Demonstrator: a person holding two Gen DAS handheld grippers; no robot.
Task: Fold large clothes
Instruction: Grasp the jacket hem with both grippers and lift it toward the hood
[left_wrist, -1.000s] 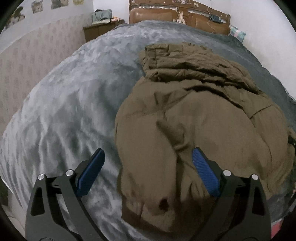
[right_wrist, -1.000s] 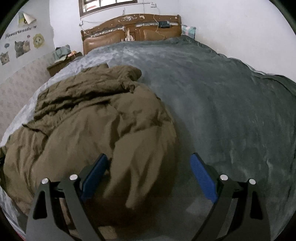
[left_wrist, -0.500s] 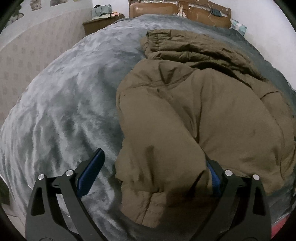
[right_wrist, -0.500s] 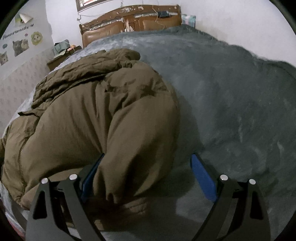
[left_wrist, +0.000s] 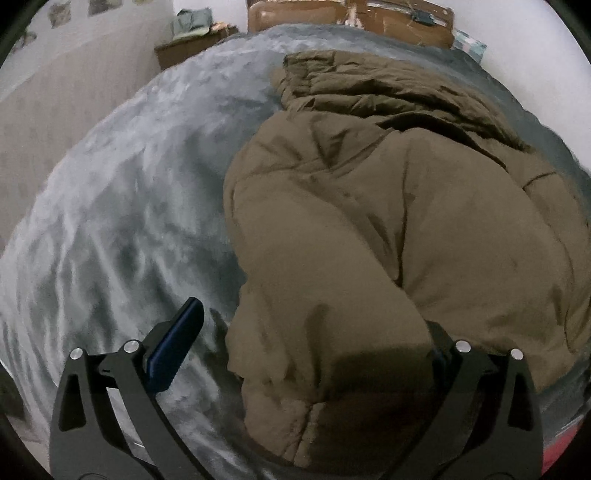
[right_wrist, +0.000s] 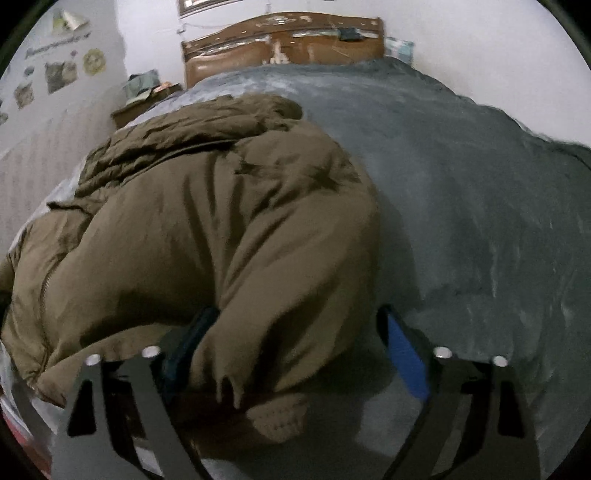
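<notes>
Jaws closing, right gripper (right_wrist: 295, 343) straddles the puffy olive-brown jacket (right_wrist: 221, 229).

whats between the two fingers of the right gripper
In the right wrist view, a sleeve end of the brown jacket with its knit cuff lies inside the closing right gripper, against the left pad; grey blanket shows beside the right pad.

Home bedroom. Wide bed (right_wrist: 461, 192) under grey plush blanket fills frame. Wooden headboard (right_wrist: 284, 40) with brown padded panels at top centre, against white wall. Nightstand (right_wrist: 147, 101) with clutter at upper left. Animal pictures (right_wrist: 59, 75) stuck on wall, upper left. Patterned wallpaper (left_wrist: 55, 110) along left edge.
</notes>
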